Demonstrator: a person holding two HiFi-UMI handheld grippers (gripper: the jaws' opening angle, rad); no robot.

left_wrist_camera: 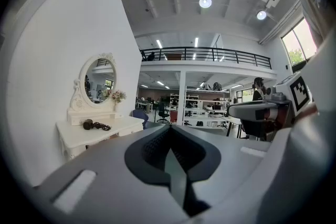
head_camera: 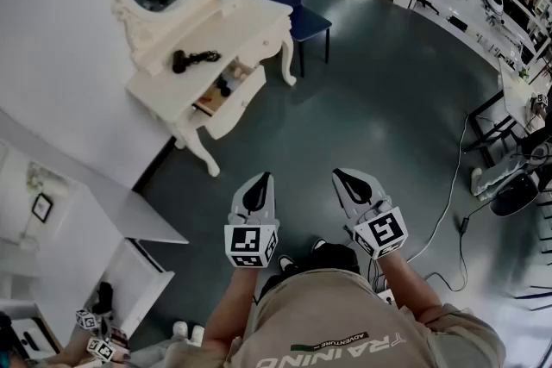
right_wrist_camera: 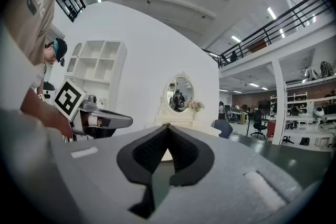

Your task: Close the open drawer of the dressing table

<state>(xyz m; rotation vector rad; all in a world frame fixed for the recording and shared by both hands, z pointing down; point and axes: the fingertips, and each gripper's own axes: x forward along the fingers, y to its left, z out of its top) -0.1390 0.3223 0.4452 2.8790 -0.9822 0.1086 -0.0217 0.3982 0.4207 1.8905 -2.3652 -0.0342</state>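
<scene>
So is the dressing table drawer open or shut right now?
Open: the drawer sticks out from the front of the dressing table, interior exposed.

Person's shirt reads "TRAINING" — smaller print beside it, "ADVENTURE".

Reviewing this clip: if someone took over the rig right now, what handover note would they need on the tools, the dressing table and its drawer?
The left tool has its jaws together and holds nothing; it is held low in front of the person.
The right tool is beside it, jaws also together and empty.
The dressing table stands ahead and to the left against the wall, well clear of both tools, with a hair dryer lying on top.
The drawer is pulled out.
Done: nothing yet.
Left: approach the table and push the drawer front in until it sits flush.
</scene>
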